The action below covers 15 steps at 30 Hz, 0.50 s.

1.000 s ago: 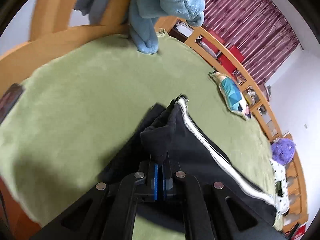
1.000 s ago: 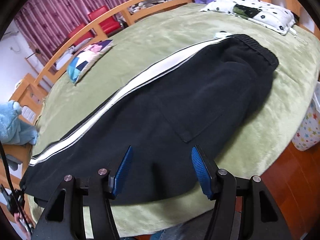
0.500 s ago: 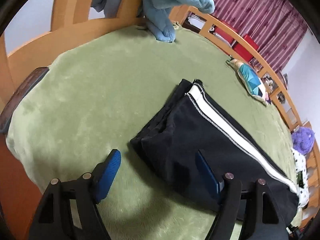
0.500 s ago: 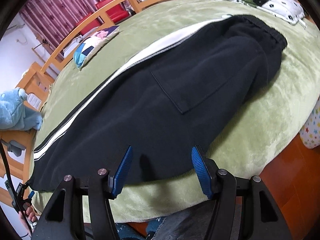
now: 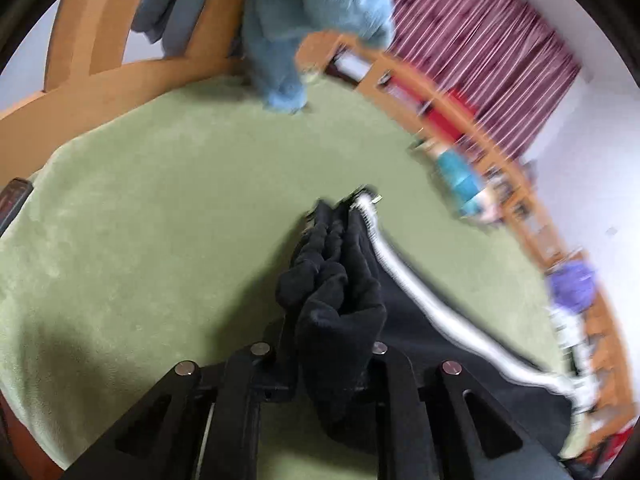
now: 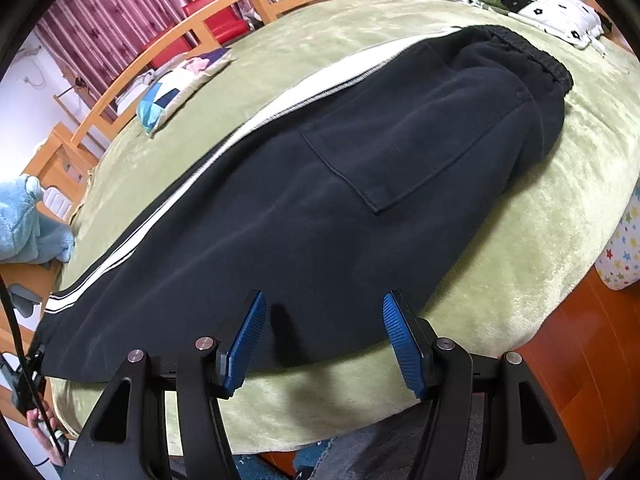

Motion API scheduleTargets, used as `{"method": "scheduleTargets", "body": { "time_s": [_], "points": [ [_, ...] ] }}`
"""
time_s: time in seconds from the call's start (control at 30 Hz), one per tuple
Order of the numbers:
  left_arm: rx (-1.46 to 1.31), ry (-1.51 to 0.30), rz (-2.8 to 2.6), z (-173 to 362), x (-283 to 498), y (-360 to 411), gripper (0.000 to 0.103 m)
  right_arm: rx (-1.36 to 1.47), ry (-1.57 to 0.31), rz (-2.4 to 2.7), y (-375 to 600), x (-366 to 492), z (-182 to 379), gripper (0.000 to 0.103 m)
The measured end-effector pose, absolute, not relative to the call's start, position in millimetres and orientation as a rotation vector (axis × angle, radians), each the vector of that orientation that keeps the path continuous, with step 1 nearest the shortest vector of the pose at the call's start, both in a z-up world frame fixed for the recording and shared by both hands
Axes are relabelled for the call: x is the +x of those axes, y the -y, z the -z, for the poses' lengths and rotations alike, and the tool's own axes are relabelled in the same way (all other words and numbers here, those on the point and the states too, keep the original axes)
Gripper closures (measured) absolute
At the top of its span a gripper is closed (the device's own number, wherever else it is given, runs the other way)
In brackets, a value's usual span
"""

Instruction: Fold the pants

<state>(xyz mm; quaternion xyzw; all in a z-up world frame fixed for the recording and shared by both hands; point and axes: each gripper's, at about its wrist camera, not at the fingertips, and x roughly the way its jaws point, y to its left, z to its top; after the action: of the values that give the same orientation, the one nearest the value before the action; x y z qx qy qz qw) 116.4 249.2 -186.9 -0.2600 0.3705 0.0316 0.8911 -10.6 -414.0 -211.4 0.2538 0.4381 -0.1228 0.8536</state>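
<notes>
Black pants [image 6: 320, 200] with a white side stripe [image 6: 260, 120] lie flat across a green blanket [image 6: 520, 260] on a bed, waistband at the far right. In the left wrist view the leg-hem end of the pants [image 5: 340, 280] is bunched up between the jaws of my left gripper [image 5: 336, 360], which are closing on the cloth; the pads are hidden by it. The stripe [image 5: 420, 292] trails off to the right. My right gripper [image 6: 324, 332] hangs open just over the near edge of the pants at mid-leg, with its blue pads [image 6: 248, 336] apart and nothing pressed between them.
A light blue plush toy [image 5: 304, 20] hangs on the wooden bed frame [image 5: 80, 92] beyond the hem. A patchwork cushion [image 6: 180, 84] and a spotted pillow [image 6: 516, 4] lie on the bed's far side. A star-printed bag [image 6: 624, 248] stands on the floor at right.
My left gripper opened over the hem half a second ago and has now come down and closed, gathering the hem into a bunch. The right gripper sank slightly toward the pants, still open.
</notes>
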Motion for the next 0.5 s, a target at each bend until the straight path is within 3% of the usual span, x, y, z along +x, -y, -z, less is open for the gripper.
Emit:
{"method": "scheduleTargets", "body": {
  "time_s": [0.1, 0.27, 0.5],
  "points": [
    [-0.501, -0.927, -0.137, 209, 130, -248, 0.069, 0.545, -0.924, 0.239, 414, -9, 213, 0.043],
    [-0.493, -0.869, -0.135, 184, 122, -252, 0.050, 0.522, -0.914, 0.205, 415, -3, 207, 0.043],
    [-0.418, -0.809, -0.040, 135, 160, -237, 0.045, 0.407, -0.897, 0.160, 402, 33, 188, 0.043]
  ]
}}
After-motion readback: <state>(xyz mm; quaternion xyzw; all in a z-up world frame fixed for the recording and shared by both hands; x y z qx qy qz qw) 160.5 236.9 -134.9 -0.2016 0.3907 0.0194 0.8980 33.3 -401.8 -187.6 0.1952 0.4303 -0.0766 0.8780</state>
